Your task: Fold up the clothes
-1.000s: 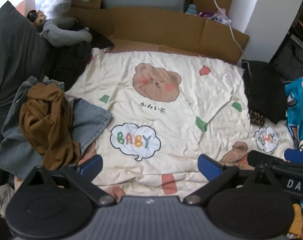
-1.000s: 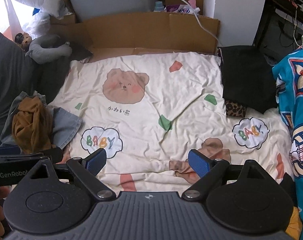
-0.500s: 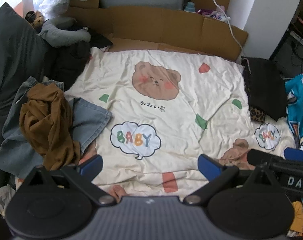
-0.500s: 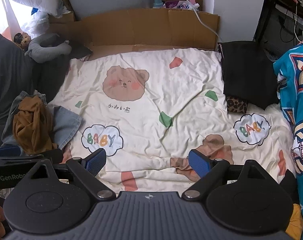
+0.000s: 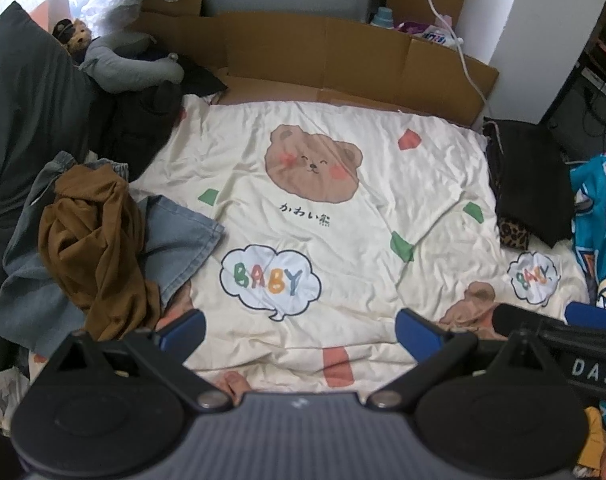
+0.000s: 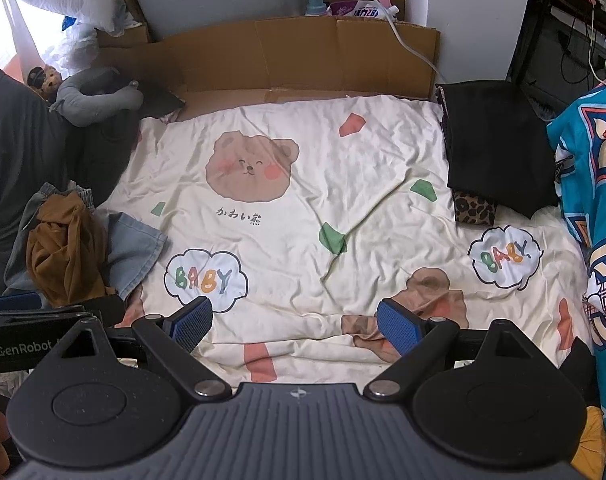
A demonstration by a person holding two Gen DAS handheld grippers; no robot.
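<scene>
A crumpled brown garment (image 5: 93, 248) lies on a blue denim piece (image 5: 175, 240) at the left of the bed; both also show in the right wrist view, the brown garment (image 6: 63, 252) on the denim (image 6: 133, 248). A folded black garment (image 5: 531, 176) over a leopard-print piece (image 5: 513, 232) lies at the right, and shows in the right wrist view (image 6: 495, 140). My left gripper (image 5: 299, 334) is open and empty above the sheet's near edge. My right gripper (image 6: 295, 324) is open and empty beside it.
A cream bear-print sheet (image 5: 343, 208) covers the bed. A cardboard wall (image 5: 343, 56) stands at the back. A grey neck pillow (image 5: 131, 68) and dark bedding (image 5: 19, 128) are at the left. A teal patterned cloth (image 6: 591, 208) hangs at the right.
Both grippers have shifted slightly forward and up over the bed; the jaws have stayed open. Nothing on the bed has moved.
</scene>
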